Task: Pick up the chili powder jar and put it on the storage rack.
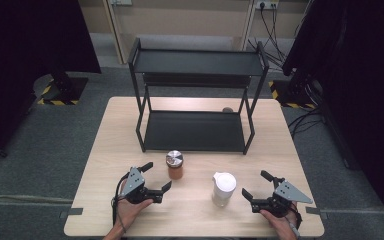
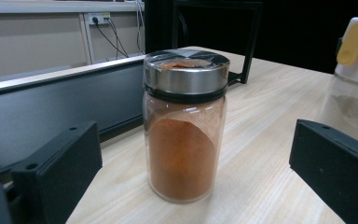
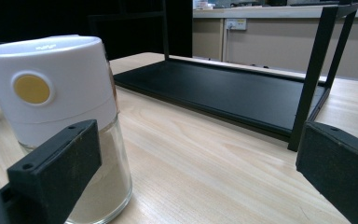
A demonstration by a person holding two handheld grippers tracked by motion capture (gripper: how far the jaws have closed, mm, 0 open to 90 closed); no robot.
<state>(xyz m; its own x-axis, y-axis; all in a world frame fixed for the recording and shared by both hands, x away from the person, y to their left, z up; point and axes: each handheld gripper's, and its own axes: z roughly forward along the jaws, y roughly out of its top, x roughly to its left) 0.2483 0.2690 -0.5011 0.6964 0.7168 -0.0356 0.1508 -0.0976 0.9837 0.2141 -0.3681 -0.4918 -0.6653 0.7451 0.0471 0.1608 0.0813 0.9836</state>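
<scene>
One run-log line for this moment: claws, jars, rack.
left claw: open, facing spice jar | right claw: open, beside white-lidded jar | both jars upright on table | rack: shelves bare

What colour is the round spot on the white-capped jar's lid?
Yellow, on the white cap of the jar; it shows best in the right gripper view.

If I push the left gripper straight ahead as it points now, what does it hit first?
Most likely the spice jar: it stands centred between the open jaws of the left gripper, with bare table before it.
</scene>
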